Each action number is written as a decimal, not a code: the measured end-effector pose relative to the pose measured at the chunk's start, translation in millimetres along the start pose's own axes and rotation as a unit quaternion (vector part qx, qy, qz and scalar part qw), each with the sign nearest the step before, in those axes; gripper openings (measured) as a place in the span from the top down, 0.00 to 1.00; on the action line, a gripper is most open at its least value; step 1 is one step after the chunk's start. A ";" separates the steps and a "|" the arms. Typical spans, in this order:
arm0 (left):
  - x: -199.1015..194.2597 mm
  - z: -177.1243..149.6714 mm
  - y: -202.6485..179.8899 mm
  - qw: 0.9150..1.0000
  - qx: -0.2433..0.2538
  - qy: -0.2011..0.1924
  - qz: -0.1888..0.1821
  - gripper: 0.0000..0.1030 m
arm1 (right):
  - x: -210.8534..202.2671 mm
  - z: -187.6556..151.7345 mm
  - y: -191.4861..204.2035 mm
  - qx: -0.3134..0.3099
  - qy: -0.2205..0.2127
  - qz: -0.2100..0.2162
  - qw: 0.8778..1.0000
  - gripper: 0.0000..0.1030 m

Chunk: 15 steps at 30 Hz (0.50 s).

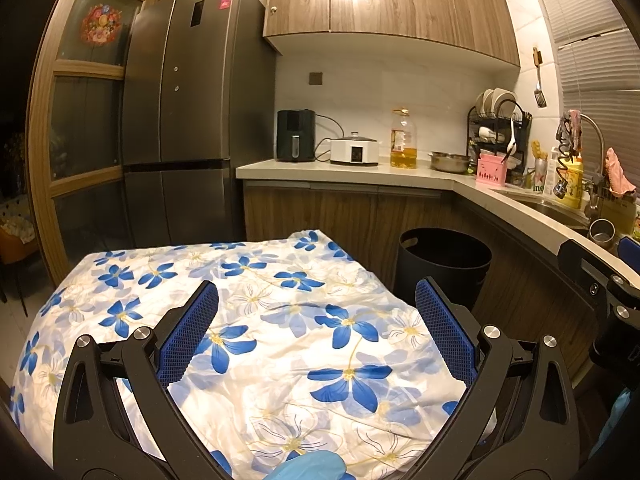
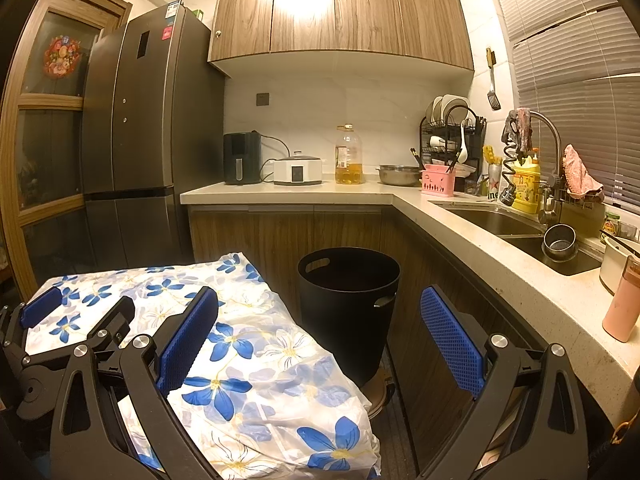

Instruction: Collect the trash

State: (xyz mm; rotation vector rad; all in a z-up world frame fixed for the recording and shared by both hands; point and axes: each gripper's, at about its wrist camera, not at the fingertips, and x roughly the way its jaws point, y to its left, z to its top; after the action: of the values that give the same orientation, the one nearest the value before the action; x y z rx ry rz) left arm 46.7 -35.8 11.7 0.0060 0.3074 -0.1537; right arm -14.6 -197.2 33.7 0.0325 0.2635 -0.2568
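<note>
Your fridge (image 1: 180, 120) stands at the left, the counter (image 2: 280, 194) running beside it to the sink (image 2: 496, 222). A flowered cloth (image 1: 280, 320) covers the table before you. The black bin (image 2: 348, 304) sits on the floor just beside the table. Your left gripper (image 1: 316, 320) and right gripper (image 2: 320, 332) are both spread wide, holding nothing. No trash shows.

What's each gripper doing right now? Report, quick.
Left gripper: open, holding nothing, over the floral cloth.
Right gripper: open, holding nothing, black bin ahead.
</note>
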 end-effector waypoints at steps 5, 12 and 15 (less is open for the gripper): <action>-0.2 -0.5 -0.1 1.000 0.000 0.000 -0.001 0.06 | 0.0 -0.1 -0.4 0.000 0.000 0.000 1.000 0.05; -0.8 2.6 0.2 1.000 0.002 -0.005 0.000 0.06 | -0.1 -0.1 -0.6 0.000 0.000 0.000 1.000 0.05; -2.3 3.8 -1.4 1.000 0.008 -0.009 -0.001 0.06 | -0.2 -0.1 -1.3 0.000 -0.001 0.000 1.000 0.05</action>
State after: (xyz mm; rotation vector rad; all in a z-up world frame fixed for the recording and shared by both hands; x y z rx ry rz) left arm 45.4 -37.0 16.1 0.0210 0.2888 -0.1574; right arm -15.2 -198.4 33.6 0.0327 0.2614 -0.2573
